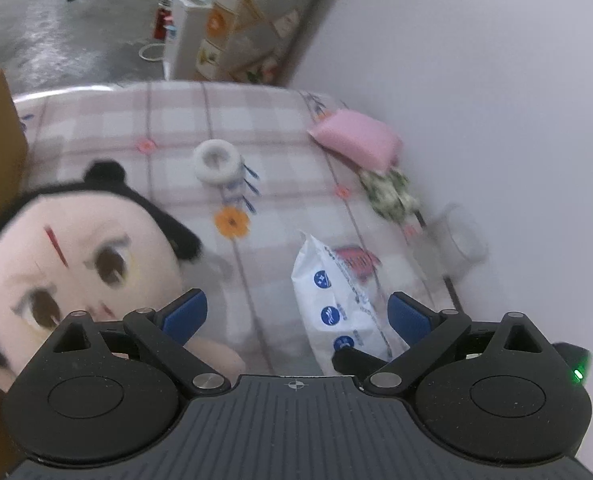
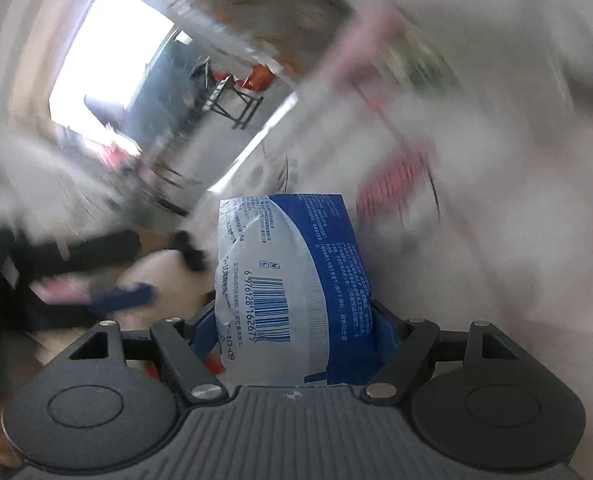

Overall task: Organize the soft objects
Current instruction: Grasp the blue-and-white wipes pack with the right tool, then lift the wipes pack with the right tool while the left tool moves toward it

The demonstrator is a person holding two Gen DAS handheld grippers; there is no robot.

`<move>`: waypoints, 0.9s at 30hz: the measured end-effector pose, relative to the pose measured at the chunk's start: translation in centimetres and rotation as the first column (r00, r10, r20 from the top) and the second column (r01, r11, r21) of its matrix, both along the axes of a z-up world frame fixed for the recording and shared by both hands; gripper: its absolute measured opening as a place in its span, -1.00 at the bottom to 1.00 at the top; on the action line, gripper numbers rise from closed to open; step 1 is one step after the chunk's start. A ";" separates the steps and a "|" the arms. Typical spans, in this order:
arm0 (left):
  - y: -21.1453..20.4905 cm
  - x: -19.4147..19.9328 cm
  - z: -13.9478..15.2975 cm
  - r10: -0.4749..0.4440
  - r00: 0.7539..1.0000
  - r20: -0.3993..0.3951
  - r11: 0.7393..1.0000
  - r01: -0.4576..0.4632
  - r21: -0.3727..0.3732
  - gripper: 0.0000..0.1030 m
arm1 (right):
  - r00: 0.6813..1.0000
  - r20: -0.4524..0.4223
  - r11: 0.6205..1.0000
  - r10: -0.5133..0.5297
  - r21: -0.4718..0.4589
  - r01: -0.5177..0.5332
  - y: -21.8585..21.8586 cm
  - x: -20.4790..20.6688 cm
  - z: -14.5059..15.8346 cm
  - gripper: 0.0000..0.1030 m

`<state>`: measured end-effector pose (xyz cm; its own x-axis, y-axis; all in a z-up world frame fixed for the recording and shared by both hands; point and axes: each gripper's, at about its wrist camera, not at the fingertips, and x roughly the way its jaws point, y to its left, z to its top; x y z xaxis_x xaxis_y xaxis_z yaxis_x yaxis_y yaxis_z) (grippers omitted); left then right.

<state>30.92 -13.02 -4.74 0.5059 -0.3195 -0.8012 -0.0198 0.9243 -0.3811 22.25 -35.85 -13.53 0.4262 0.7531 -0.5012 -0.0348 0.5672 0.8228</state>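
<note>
The right hand-held gripper (image 2: pixel 292 320) clenches the blue-and-white plastic wipes pack (image 2: pixel 292 280); the left hand-held gripper (image 1: pixel 296 312) gapes empty. Slick film, swung fast, could slip free.

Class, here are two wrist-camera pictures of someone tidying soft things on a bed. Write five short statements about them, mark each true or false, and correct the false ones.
1. The right gripper grips a blue and white tissue pack. True.
2. The left gripper holds the plush doll. False: its fingers stand open on nothing.
3. A pink cushion lies near the wall. True.
4. The white ring sits on the doll. False: it lies apart on the checked bedcover.
5. The bedcover is plain blue. False: pink and white checks.
</note>
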 end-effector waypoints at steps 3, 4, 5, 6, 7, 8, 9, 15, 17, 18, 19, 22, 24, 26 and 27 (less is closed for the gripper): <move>-1.2 -0.7 -0.6 -0.026 1.000 -0.012 1.000 0.026 -0.010 0.90 | 0.990 -0.138 0.971 -0.012 0.235 0.045 -2.1 -1.3 -2.4 0.26; -1.6 -0.8 -0.9 -0.033 0.999 -0.019 0.999 0.032 -0.013 0.90 | 0.986 -0.167 0.961 -0.018 0.271 0.063 -2.5 -1.8 -2.5 0.27; -2.0 -0.8 -1.3 -0.038 0.999 -0.029 0.999 0.037 -0.016 0.90 | 0.983 -0.180 0.957 -0.021 0.282 0.072 -2.8 -2.1 -2.4 0.28; -2.5 -0.6 -1.7 -0.044 0.998 -0.041 0.999 0.043 -0.023 0.90 | 0.985 -0.172 0.961 -0.026 0.266 0.072 -2.9 -2.3 -2.2 0.28; -2.9 -0.5 -2.0 -0.052 0.997 -0.049 0.998 0.051 -0.032 0.90 | 0.987 -0.155 0.971 -0.040 0.227 0.075 -3.1 -2.7 -1.8 0.28; -3.4 -0.2 -2.5 -0.064 0.996 -0.061 0.997 0.061 -0.045 0.90 | 0.988 -0.147 0.976 -0.047 0.204 0.077 -3.1 -2.7 -1.5 0.28; -3.8 0.2 -3.1 -0.068 0.994 -0.083 0.997 0.064 -0.053 0.89 | 0.990 -0.136 0.980 -0.048 0.187 0.073 -3.2 -2.9 -1.3 0.29; -5.1 1.2 -5.4 -0.061 0.985 -0.162 0.996 0.049 -0.077 0.86 | 0.994 -0.013 0.993 -0.110 0.035 0.110 -3.9 -4.4 1.0 0.59; -5.2 1.3 -5.5 -0.067 0.985 -0.161 0.995 0.054 -0.086 0.86 | 0.991 0.041 0.991 -0.129 -0.017 0.130 -4.2 -5.2 1.7 0.60; -5.2 1.2 -5.4 -0.070 0.984 -0.162 0.994 0.055 -0.096 0.86 | 0.988 0.080 0.989 -0.131 -0.051 0.135 -4.2 -5.7 2.2 0.60; -5.1 1.3 -5.4 -0.075 0.984 -0.162 0.992 0.057 -0.110 0.86 | 0.985 0.127 0.987 -0.120 -0.087 0.132 -3.9 -6.1 2.7 0.60; -5.0 1.2 -5.1 -0.087 0.983 -0.160 0.986 0.063 -0.152 0.86 | 0.966 0.254 0.970 -0.057 -0.216 0.114 -2.8 -7.4 4.0 0.53; -5.3 1.3 -5.0 -0.100 0.982 -0.157 0.983 0.074 -0.167 0.86 | 0.947 0.321 0.944 0.009 -0.316 0.099 -1.1 -7.9 4.6 0.44; -5.4 1.3 -5.1 -0.103 0.980 -0.168 0.980 0.071 -0.187 0.87 | 0.936 0.346 0.926 0.069 -0.372 0.069 0.1 -8.0 5.0 0.27; -5.5 1.3 -5.2 -0.108 0.978 -0.177 0.977 0.071 -0.199 0.87 | 0.932 0.353 0.916 0.081 -0.395 0.070 0.4 -8.1 5.1 0.27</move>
